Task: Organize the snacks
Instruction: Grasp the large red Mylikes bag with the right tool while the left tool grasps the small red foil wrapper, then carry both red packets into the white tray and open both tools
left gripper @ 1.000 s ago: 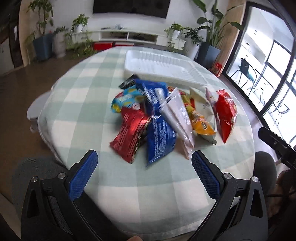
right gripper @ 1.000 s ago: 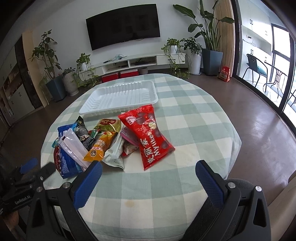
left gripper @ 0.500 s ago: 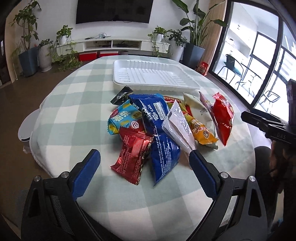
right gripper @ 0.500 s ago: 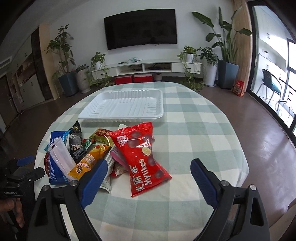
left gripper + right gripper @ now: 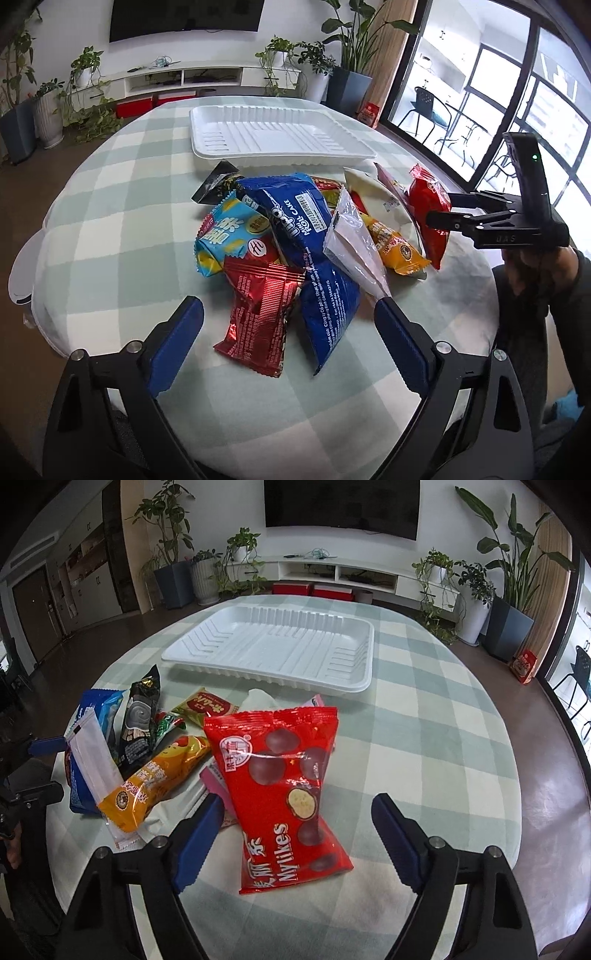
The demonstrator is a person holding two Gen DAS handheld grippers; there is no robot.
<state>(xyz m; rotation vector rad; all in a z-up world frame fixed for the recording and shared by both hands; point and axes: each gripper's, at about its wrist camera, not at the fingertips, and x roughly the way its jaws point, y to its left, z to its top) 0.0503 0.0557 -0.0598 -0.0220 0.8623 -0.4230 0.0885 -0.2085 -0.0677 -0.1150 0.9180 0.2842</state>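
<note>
A pile of several snack packets lies mid-table in front of an empty white tray [image 5: 273, 136], which also shows in the right wrist view [image 5: 280, 646]. My left gripper [image 5: 288, 343] is open, just short of a red foil packet [image 5: 258, 310] and a blue roll cake packet [image 5: 314, 258]. My right gripper [image 5: 295, 834] is open, its jaws on either side of the near end of a red Mylikes bag [image 5: 288, 790]. That bag also shows in the left wrist view [image 5: 430, 210]. An orange packet [image 5: 159, 779] lies to its left.
The round table has a green and white checked cloth [image 5: 424, 738]. The right gripper's body [image 5: 517, 221] shows at the right of the left wrist view. Potted plants, a TV shelf and windows stand beyond the table.
Both grippers have moved forward toward the pile, so the packets look nearer and larger. The right gripper has come over the near end of the Mylikes bag. Both stay open.
</note>
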